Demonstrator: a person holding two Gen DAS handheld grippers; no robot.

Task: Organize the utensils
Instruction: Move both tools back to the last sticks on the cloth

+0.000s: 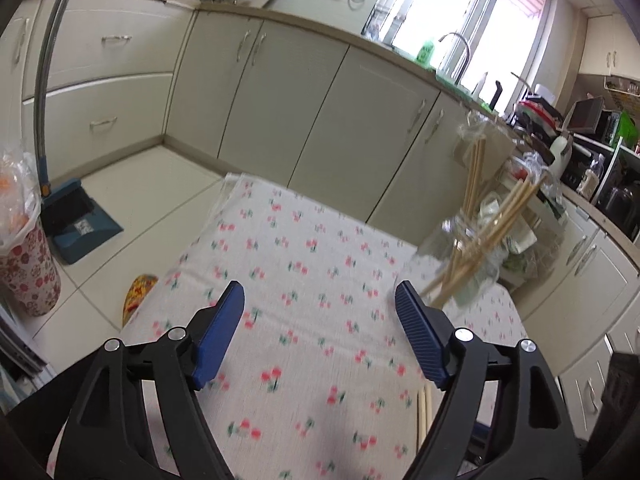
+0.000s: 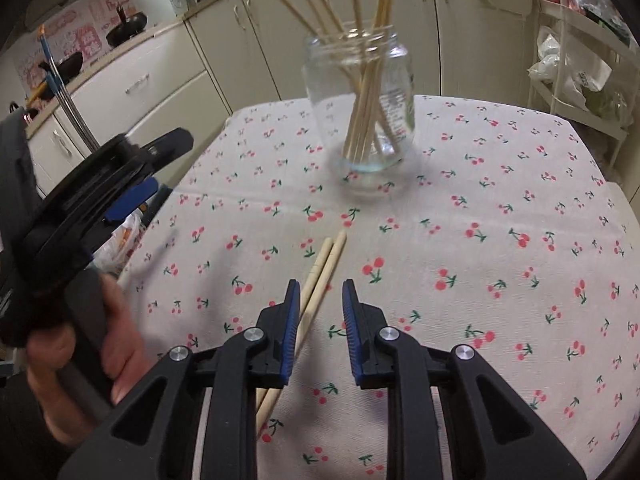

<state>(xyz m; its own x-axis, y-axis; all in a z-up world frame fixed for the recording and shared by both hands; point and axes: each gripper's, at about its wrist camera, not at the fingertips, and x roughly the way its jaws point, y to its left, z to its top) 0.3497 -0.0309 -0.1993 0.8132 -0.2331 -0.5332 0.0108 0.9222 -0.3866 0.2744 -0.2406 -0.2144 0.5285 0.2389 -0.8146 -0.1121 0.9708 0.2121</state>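
A clear glass jar (image 2: 362, 100) with several wooden chopsticks (image 2: 370, 92) standing in it sits upright on the cherry-print tablecloth (image 2: 500, 220). It also shows blurred at the right of the left wrist view (image 1: 464, 264). Two loose chopsticks (image 2: 320, 276) lie side by side on the cloth, running under my right gripper's left finger; their ends show in the left wrist view (image 1: 423, 412). My right gripper (image 2: 320, 292) is open and empty just above them. My left gripper (image 1: 320, 300) is open wide and empty, held above the table's left side (image 2: 132, 200).
Cream kitchen cabinets (image 1: 280, 100) surround the table. A blue dustpan with a broom (image 1: 76, 224) and a floral bin (image 1: 28, 276) stand on the floor to the left. A white rack with bags (image 2: 576, 68) stands at the far right.
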